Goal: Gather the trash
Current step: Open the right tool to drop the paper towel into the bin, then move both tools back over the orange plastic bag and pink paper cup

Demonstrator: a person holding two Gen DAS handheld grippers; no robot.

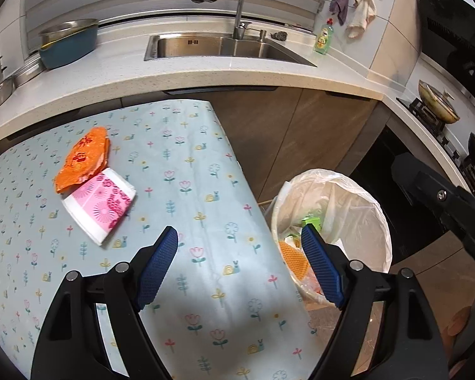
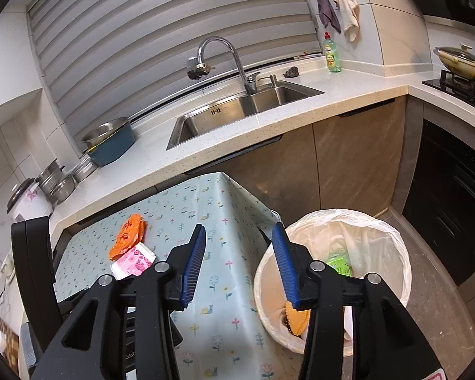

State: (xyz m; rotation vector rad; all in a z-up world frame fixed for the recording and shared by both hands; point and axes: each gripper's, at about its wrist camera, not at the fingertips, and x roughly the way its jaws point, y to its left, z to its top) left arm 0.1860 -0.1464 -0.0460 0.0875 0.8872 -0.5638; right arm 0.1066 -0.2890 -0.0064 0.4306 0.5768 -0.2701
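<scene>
A pale speckled counter (image 2: 269, 117) runs along the wall and turns a corner toward a stove (image 2: 459, 85) carrying a lidded pan (image 2: 462, 61). A steel sink (image 2: 237, 110) with a curved tap (image 2: 221, 53) sits below closed slatted blinds (image 2: 174, 47). Cloths (image 2: 338, 9) hang on the tiled wall above a green soap bottle (image 2: 332, 53). Brown wood cabinet doors (image 2: 348, 164) stand under the counter. The desk (image 1: 205, 174) wears a light blue flowered cover. The floor (image 2: 443, 291) is grey stone.
</scene>
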